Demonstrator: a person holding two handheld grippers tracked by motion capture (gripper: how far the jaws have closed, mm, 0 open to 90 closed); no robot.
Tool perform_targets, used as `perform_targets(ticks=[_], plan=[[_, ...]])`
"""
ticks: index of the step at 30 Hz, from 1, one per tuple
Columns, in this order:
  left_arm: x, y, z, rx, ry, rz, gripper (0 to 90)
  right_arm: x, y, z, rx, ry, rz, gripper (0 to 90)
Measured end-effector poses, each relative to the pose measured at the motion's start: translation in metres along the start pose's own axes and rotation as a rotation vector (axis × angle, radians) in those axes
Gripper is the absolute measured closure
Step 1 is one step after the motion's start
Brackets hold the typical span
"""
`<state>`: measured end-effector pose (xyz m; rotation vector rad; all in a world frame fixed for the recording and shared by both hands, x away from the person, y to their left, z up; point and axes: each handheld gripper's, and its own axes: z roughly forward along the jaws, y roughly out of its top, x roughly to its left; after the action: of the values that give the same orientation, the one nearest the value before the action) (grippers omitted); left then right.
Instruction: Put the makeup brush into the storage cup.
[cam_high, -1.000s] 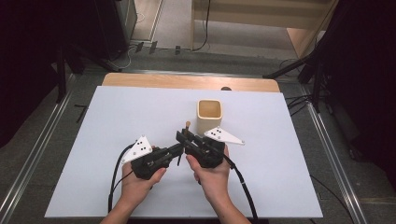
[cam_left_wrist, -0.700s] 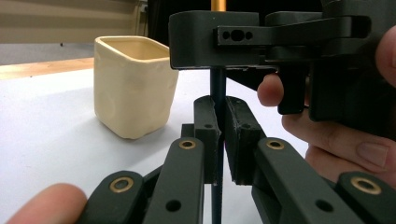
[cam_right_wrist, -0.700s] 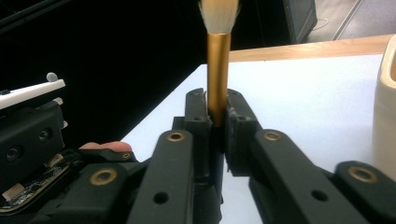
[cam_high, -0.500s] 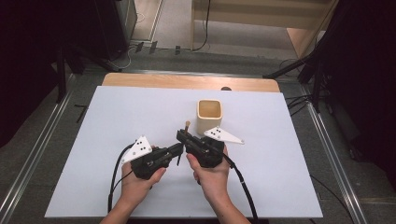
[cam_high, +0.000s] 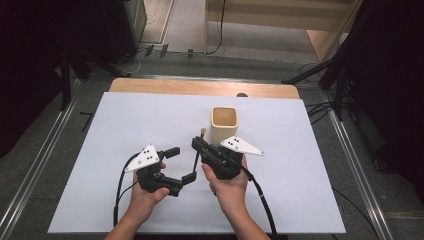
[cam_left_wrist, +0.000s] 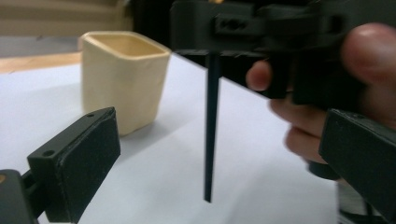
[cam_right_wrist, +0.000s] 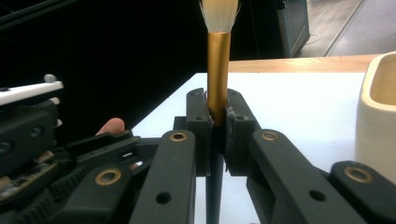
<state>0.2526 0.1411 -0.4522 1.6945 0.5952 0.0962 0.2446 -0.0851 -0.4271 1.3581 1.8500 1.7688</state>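
Left tongs (cam_high: 176, 165), nearest the person: jaws spread wide and empty, one pad each side of the brush's lower tip without touching it. Right tongs (cam_high: 200, 145), just beyond: jaws closed on a slim makeup brush with black handle, gold metal ferrule and pale bristle tuft (cam_right_wrist: 218, 70), held upright, bristles up, the grip falling where ferrule meets handle; the black handle hangs below the jaws, its tip clear of the white tabletop (cam_high: 125, 125). The brush appears light and stiff; the tapered handle looks smooth and may slide or swivel under a light pinch, while the tuft is soft and best left alone. Just beyond the right tongs stands a cream, square-mouthed cup (cam_high: 224, 123), upright and apparently empty.
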Motion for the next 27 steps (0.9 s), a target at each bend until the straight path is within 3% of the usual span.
perform_targets(ticks=[7,12,17,27], plan=[[0.006,-0.004,-0.011,-0.011,0.065,0.001,0.0,-0.001,0.001,-0.002,-0.005,-0.008,-0.025,83.9],[0.012,-0.007,-0.026,-0.02,0.124,0.036,0.0,-0.004,0.003,-0.004,-0.013,-0.017,-0.033,83.9],[0.017,-0.01,-0.039,-0.021,0.181,0.044,0.0,-0.009,0.005,-0.006,-0.019,-0.031,-0.047,83.9],[0.025,-0.017,-0.064,-0.037,0.258,0.07,0.0,-0.021,0.01,-0.012,-0.041,-0.071,-0.072,83.9]])
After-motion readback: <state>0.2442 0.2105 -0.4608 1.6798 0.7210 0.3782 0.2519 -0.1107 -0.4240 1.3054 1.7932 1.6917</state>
